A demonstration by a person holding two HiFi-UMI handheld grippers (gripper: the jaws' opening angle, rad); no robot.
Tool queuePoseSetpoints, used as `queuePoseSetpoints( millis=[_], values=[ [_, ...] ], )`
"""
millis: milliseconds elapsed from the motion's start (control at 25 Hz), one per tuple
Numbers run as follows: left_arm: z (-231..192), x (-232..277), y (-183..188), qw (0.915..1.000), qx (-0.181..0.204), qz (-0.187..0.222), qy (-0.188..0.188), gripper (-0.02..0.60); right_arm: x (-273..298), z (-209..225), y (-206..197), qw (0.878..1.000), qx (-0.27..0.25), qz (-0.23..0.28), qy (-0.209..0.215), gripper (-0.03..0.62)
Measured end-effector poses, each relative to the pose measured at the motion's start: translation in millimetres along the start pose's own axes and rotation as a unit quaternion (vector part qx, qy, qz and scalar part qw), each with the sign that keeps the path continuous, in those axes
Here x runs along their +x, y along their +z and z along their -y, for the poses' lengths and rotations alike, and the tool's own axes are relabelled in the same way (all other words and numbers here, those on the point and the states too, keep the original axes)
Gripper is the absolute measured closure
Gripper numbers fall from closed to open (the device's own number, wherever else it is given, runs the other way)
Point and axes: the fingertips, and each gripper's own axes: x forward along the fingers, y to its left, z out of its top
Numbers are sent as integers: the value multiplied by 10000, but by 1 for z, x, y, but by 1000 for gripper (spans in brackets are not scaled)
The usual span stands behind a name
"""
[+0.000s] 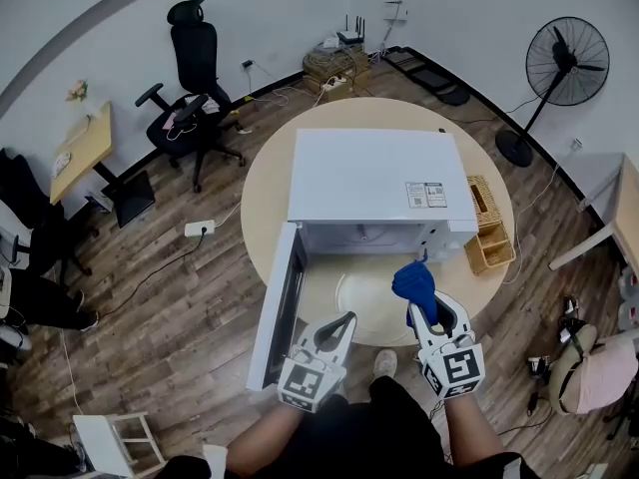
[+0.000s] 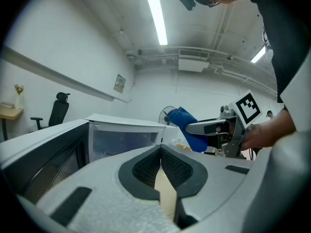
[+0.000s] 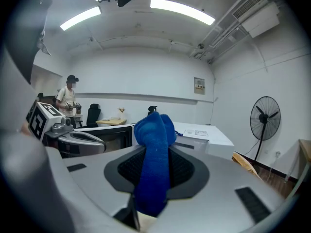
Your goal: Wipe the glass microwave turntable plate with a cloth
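Right hand-held gripper (image 1: 429, 315) clenched on blue cloth (image 1: 413, 281), cloth's length running along the jaws, end jutting forward, left hand-held gripper (image 1: 344, 319) beside it, closed, empty

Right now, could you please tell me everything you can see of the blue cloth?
The blue cloth looks like soft, fuzzy fabric, bunched into a thick roll. The right tool is shut on it, with one rounded end poking past the tips. It is held close to the front of the open microwave, and I see nothing else touching it.
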Motion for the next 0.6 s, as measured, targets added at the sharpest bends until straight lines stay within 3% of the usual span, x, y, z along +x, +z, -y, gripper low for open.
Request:
queuePoseSetpoints(
  millis=[600],
  values=[
    [-16,0,-17,9965,-178,-320,753,575,46,-12,-44,9924,-137,-589,1068,484]
  ],
)
